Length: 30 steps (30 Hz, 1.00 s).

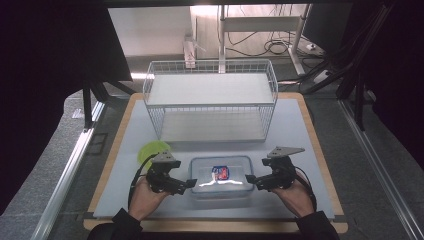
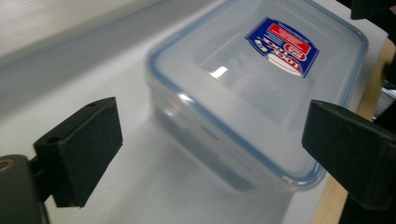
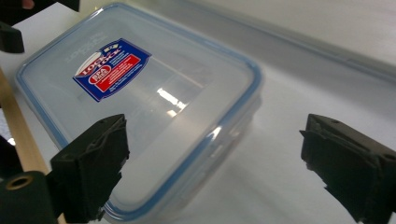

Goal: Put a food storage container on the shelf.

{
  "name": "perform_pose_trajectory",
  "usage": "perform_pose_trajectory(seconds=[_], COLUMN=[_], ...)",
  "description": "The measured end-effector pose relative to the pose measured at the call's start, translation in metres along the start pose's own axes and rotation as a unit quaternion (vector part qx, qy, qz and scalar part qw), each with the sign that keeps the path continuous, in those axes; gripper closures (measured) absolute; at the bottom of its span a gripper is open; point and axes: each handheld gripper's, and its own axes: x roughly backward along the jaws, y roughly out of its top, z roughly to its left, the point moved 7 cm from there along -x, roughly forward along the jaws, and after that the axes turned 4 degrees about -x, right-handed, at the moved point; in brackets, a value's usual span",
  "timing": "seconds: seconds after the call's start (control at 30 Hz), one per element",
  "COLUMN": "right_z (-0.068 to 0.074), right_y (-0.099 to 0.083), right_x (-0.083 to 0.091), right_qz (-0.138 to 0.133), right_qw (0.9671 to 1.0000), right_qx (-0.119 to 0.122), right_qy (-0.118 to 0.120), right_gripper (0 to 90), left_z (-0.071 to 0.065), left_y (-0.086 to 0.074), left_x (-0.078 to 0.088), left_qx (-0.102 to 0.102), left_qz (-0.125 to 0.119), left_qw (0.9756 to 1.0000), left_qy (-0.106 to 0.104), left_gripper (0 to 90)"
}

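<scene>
Clear rectangular plastic container with blue-sealed lid (image 1: pixel 220 181) sits near worktop's (image 1: pixel 300 130) front edge, centred, between my left gripper (image 1: pixel 190 184) and right gripper (image 1: pixel 249 179). Left gripper view: jaws spread wide, container (image 2: pixel 252 93) ahead, untouched. Right gripper view: jaws wide apart too, container (image 3: pixel 140 102) lying free ahead.

My table (image 1: pixel 300 130), pale grey top with wood edging, carries three things: a white wire basket (image 1: pixel 210 100) at the far side, a lidded clear plastic container (image 1: pixel 221 176) near me, a green disc (image 1: pixel 150 150) left of it.
</scene>
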Motion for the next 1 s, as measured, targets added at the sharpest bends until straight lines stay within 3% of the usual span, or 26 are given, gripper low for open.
perform_pose_trajectory(seconds=[0.13, 0.17, 0.2, 0.23, 0.27, 0.3, 0.37, 0.43, 0.53, 0.6, 0.77, 0.87, 0.93, 1.0], right_z=[0.006, 0.008, 0.008, 0.01, 0.01, 0.01, 0.01, 0.012, 0.013, 0.014, 0.016, 0.019, 0.019, 0.017], right_y=[-0.004, -0.007, -0.007, -0.008, -0.008, -0.009, -0.009, -0.01, -0.009, -0.009, -0.011, -0.015, -0.015, -0.017], right_x=[-0.009, -0.015, -0.015, -0.02, -0.02, -0.025, -0.027, -0.034, -0.036, -0.035, -0.024, -0.014, -0.01, -0.002], right_qz=[0.014, 0.029, 0.029, 0.036, 0.036, 0.043, 0.048, 0.057, 0.061, 0.061, 0.069, 0.068, 0.062, 0.044], right_qw=[0.9998, 0.9994, 0.9994, 0.9986, 0.9986, 0.9967, 0.9952, 0.9907, 0.9901, 0.9902, 0.9906, 0.9917, 0.9919, 0.9905], right_qx=[-0.007, -0.007, -0.007, -0.02, -0.02, -0.041, -0.054, -0.079, -0.09, -0.09, -0.087, -0.072, -0.076, -0.093], right_qy=[0.014, 0.02, 0.02, 0.034, 0.034, 0.054, 0.065, 0.095, 0.089, 0.087, 0.08, 0.082, 0.081, 0.091], right_gripper=[2.2, 0.7, 0.7, 0.0, 0.0, 0.0, 0.0, 0.0, 0.0, 0.9, 9.4, 17.8, 21.9, 32.5], left_z=[0.0, 0.001, 0.001, 0.0, 0.0, -0.001, -0.001, 0.0, -0.002, -0.004, -0.013, -0.017, -0.019, -0.026], left_y=[-0.004, -0.005, -0.005, -0.006, -0.006, -0.006, -0.007, -0.009, -0.01, -0.01, -0.009, -0.011, -0.012, -0.017], left_x=[-0.014, -0.019, -0.019, -0.023, -0.023, -0.027, -0.029, -0.031, -0.031, -0.03, -0.021, -0.01, -0.008, -0.003], left_qx=[0.009, 0.028, 0.028, 0.039, 0.039, 0.051, 0.061, 0.082, 0.097, 0.093, 0.057, 0.051, 0.046, 0.045], left_qz=[0.012, 0.005, 0.005, 0.006, 0.006, 0.005, 0.003, 0.007, 0.019, 0.027, 0.035, 0.02, 0.02, 0.011], left_qw=[0.9997, 0.9988, 0.9988, 0.9973, 0.9973, 0.9951, 0.9941, 0.9913, 0.9895, 0.9898, 0.9947, 0.9962, 0.9966, 0.9972], left_qy=[-0.017, -0.039, -0.039, -0.062, -0.062, -0.085, -0.089, -0.102, -0.106, -0.105, -0.078, -0.068, -0.065, -0.059], left_gripper=[0.0, 0.0, 0.0, 0.0, 0.0, 0.0, 0.0, 0.0, 0.0, 0.0, 4.0, 15.1, 16.6, 21.5])
